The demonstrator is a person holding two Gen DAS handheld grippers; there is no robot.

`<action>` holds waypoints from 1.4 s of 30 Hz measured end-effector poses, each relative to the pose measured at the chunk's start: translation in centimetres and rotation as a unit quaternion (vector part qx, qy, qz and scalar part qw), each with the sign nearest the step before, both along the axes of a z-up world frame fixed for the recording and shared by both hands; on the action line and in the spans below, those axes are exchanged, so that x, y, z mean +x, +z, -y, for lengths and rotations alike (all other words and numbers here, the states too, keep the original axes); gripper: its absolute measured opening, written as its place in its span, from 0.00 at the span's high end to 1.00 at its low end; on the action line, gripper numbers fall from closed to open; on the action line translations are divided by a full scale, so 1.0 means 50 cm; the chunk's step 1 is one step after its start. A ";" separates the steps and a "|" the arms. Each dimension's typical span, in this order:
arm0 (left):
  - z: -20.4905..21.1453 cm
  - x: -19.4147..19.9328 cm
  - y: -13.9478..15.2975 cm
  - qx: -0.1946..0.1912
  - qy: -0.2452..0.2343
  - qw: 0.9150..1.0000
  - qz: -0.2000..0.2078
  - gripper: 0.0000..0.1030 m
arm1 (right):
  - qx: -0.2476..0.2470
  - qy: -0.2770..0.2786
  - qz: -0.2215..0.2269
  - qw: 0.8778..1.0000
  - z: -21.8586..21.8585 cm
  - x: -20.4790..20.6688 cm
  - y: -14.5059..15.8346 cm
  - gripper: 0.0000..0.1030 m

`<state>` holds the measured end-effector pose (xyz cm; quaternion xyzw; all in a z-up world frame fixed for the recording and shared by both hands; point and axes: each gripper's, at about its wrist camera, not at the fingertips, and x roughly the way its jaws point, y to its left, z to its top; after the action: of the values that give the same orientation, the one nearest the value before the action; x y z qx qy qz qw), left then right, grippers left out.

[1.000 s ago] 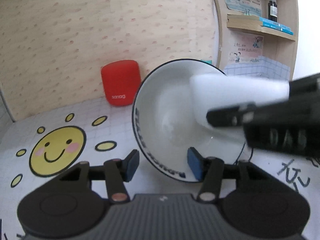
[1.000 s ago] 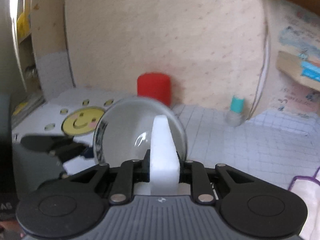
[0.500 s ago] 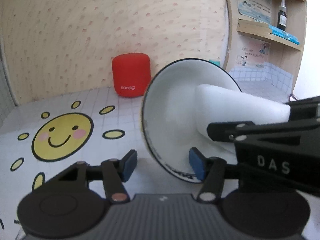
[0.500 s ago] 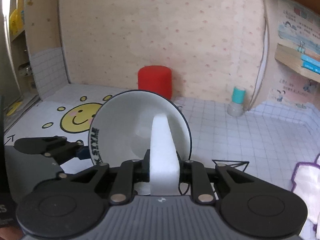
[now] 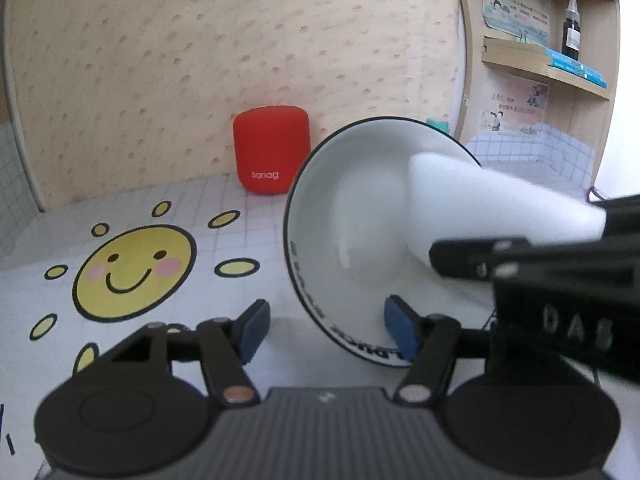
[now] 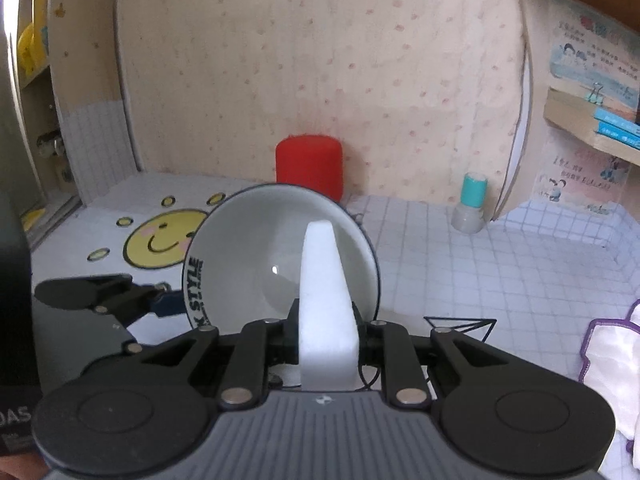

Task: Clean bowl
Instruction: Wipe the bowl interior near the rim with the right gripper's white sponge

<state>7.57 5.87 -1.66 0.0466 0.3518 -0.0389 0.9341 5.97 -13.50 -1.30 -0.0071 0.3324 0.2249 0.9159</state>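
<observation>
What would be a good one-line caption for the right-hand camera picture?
The right gripper pokes a white sponge into a tilted white bowl gripped at its rim by the left gripper.

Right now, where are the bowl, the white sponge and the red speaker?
bowl (image 6: 240,248), right wrist view, on its inner wall.
white sponge (image 6: 324,280), right wrist view, on its narrow front face.
red speaker (image 5: 272,148), left wrist view, on its front above the logo.

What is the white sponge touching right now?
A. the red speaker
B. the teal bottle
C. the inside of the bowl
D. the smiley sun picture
C: the white sponge, pinched in the right tool, reaches into the tipped bowl with its tip against the white inside; the left tool's blue pads sit on either side of the bowl's lower rim.
</observation>
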 end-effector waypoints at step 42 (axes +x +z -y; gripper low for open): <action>-0.024 -0.050 0.008 -0.014 0.041 0.999 0.005 0.39 | 0.018 0.052 0.047 0.997 -0.008 -0.065 -0.001 0.75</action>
<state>5.04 7.06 -1.28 0.0197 0.3483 -0.0049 0.9372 2.72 -13.10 -1.35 -0.0183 0.2843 0.2774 0.9176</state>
